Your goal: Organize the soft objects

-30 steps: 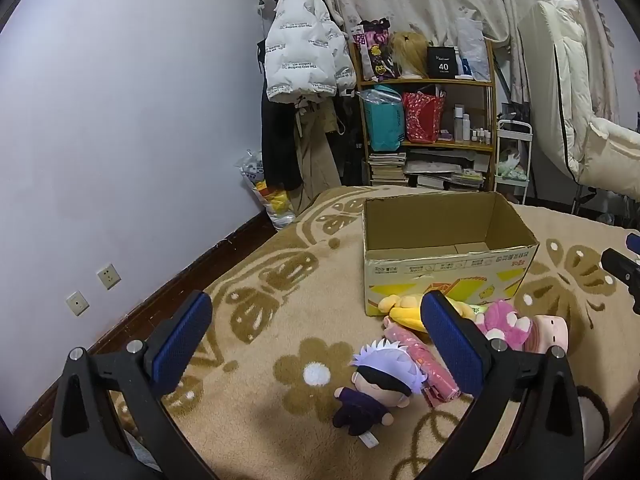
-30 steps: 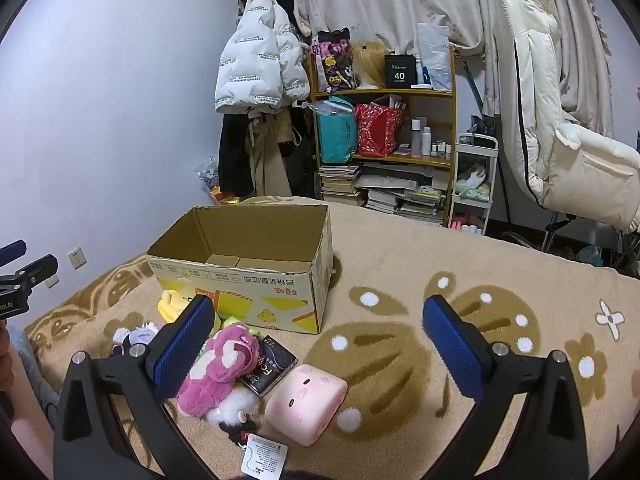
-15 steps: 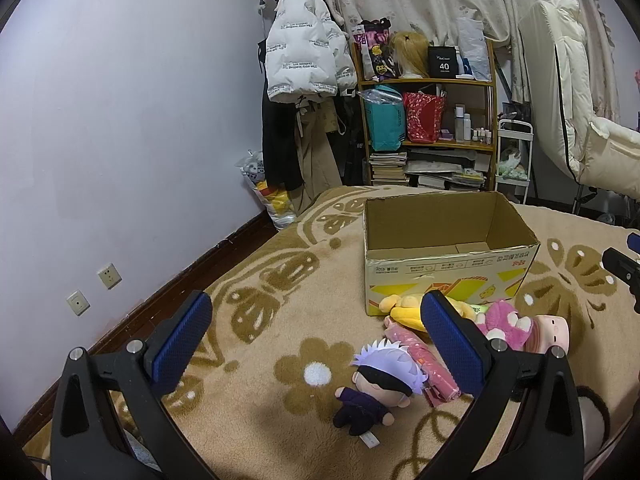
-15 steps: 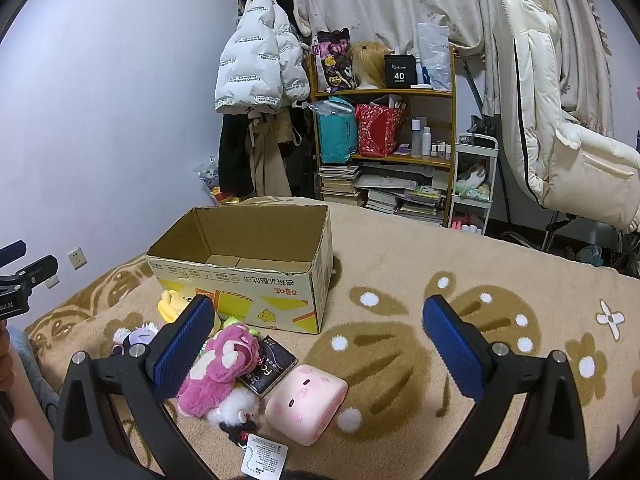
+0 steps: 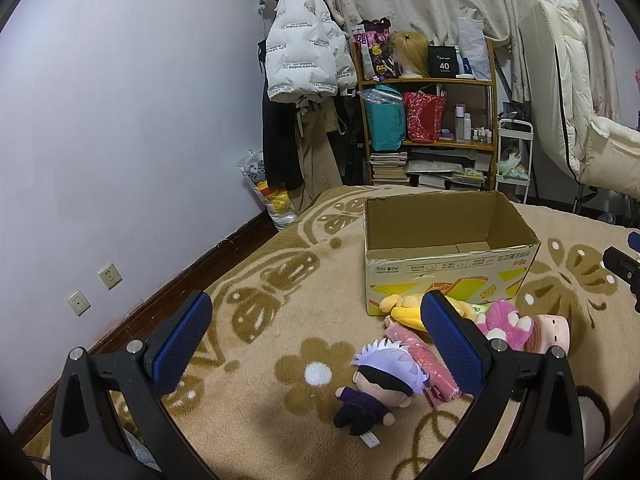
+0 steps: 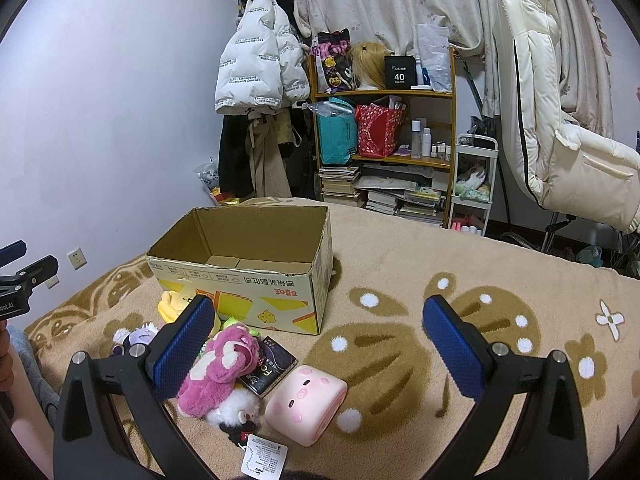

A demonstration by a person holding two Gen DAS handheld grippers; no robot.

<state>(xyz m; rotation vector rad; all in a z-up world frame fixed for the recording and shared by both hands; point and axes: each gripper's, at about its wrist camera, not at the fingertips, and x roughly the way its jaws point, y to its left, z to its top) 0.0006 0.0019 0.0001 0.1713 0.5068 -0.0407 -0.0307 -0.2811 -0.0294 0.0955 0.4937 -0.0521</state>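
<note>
An open, empty cardboard box (image 5: 448,256) (image 6: 244,280) stands on a beige patterned blanket. In front of it lie soft toys: a white-haired doll in dark clothes (image 5: 380,384), a yellow plush (image 5: 404,308), a pink wrapped roll (image 5: 420,356), a pink bear plush (image 5: 504,322) (image 6: 224,364) and a pink pig cushion (image 6: 306,400) (image 5: 550,330). My left gripper (image 5: 316,340) is open and empty, above the blanket left of the doll. My right gripper (image 6: 320,344) is open and empty, above the pig cushion.
A dark flat packet (image 6: 270,368) lies between the bear and the cushion. A white plush with a paper tag (image 6: 236,412) lies below the bear. A shelf with bags and books (image 5: 428,132), hanging coats (image 5: 308,92) and a cream chair (image 6: 560,140) stand beyond the bed.
</note>
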